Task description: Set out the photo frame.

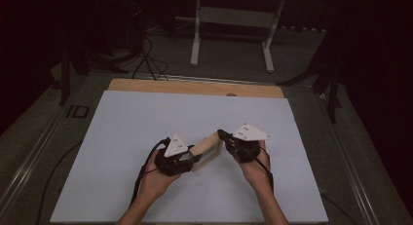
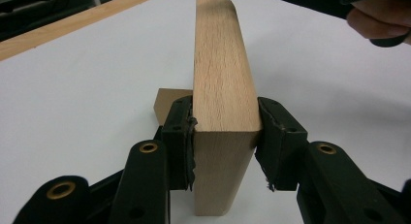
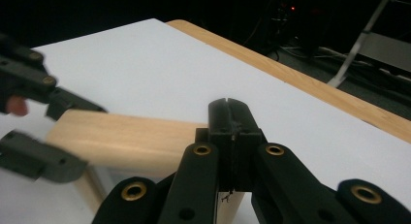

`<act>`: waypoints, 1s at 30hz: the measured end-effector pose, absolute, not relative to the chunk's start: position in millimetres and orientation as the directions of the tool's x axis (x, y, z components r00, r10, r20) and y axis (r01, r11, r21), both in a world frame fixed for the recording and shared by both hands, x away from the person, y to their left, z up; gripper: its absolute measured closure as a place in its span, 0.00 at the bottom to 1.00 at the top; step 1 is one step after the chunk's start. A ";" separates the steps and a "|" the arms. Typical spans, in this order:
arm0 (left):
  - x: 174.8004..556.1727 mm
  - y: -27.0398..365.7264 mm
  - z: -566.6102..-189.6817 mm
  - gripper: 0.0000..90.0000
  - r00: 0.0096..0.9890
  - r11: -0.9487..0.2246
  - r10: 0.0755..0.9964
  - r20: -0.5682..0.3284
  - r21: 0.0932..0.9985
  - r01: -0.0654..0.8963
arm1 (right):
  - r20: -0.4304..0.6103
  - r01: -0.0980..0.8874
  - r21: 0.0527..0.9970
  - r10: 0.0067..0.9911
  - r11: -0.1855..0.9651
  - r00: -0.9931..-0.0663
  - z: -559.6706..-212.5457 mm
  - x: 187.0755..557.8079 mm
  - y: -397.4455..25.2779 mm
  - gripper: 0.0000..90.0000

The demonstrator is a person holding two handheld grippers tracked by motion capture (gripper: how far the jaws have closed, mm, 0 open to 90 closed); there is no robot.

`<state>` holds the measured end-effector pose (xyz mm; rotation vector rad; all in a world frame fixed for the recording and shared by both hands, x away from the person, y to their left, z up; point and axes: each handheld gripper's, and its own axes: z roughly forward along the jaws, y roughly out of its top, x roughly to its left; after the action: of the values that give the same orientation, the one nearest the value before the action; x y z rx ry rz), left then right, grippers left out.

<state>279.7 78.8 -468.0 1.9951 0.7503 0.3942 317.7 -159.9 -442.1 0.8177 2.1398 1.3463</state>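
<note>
A person stood at the table (image 1: 146,85), whose wooden top was mostly covered by a white sheet (image 1: 146,122), and held a gripper in each hand over the near middle of that sheet. Between the two grippers ran a pale wooden piece (image 1: 207,146), a flat board with a rounded edge and a lower strip of the same wood beneath it, so that it looked like an open frame; how the parts joined I could not tell.

The left gripper (image 2: 224,132) pinched the near end of the wooden piece, one black pad on each face of the board, the wood standing edge-up between them. In the high view that gripper (image 1: 187,159) sat at the lower left end of the piece, with the left hand (image 1: 155,178) wrapped behind it and its grey three-cornered plate (image 1: 176,145) on top.

The right gripper (image 3: 231,124) had its jaws pressed together with only a thin slit between them. The board's far end lay just beside and behind them, and whether the tips nipped any wood there I could not tell. From above, this gripper (image 1: 223,136) met the upper right end of the piece, the right hand (image 1: 255,164) behind it.

Beyond the table stood a white metal frame (image 1: 234,20) on the dark floor, with cables (image 1: 148,59) trailing nearby.
</note>
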 end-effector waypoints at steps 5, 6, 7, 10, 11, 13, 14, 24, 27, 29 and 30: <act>278.9 78.9 -468.5 0.67 0.763 -0.375 0.646 -0.021 0.862 0.341 | -0.073 0.241 0.914 0.716 0.326 -0.695 -443.0 326.0 -156.3 1.00; 278.7 78.9 -468.6 0.67 0.762 -0.373 0.647 -0.022 0.863 0.341 | -0.069 0.243 0.915 0.717 0.323 -0.693 -443.3 327.6 -155.7 1.00; 278.7 79.0 -468.7 0.67 0.763 -0.373 0.646 -0.022 0.863 0.341 | -0.067 0.247 0.914 0.719 0.323 -0.692 -443.3 329.2 -155.4 1.00; 278.4 79.2 -468.9 0.67 0.766 -0.376 0.643 -0.019 0.864 0.336 | -0.067 0.250 0.913 0.723 0.323 -0.688 -443.7 332.6 -154.5 1.00; 277.9 79.3 -468.9 0.67 0.770 -0.379 0.638 -0.016 0.864 0.332 | -0.065 0.252 0.913 0.724 0.321 -0.687 -443.8 333.8 -154.0 1.00; 277.6 79.8 -469.1 0.67 0.774 -0.383 0.633 -0.012 0.864 0.327 | -0.066 0.259 0.909 0.725 0.327 -0.685 -444.2 338.1 -152.6 1.00; 277.4 80.0 -469.3 0.67 0.774 -0.381 0.633 -0.012 0.865 0.325 | -0.068 0.259 0.908 0.725 0.330 -0.685 -444.4 339.4 -152.4 1.00; 278.0 81.6 -470.2 0.67 0.779 -0.379 0.626 -0.014 0.869 0.319 | -0.064 0.297 0.888 0.731 0.353 -0.679 -451.4 351.3 -149.9 1.00; 277.1 80.9 -470.8 0.66 0.773 -0.378 0.634 -0.009 0.869 0.320 | -0.058 0.302 0.887 0.732 0.349 -0.679 -451.2 351.6 -149.6 1.00; 276.6 80.6 -471.6 0.63 0.764 -0.376 0.646 -0.004 0.868 0.323 | -0.058 0.303 0.886 0.731 0.351 -0.679 -450.9 351.6 -149.9 1.00; 276.6 80.6 -471.8 0.61 0.763 -0.376 0.646 -0.005 0.869 0.323 | -0.058 0.304 0.885 0.731 0.353 -0.680 -450.6 351.3 -150.2 1.00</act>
<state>276.6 80.6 -471.8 1.9868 0.7310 0.4181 351.3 -150.2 -450.6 0.9012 2.1738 1.2801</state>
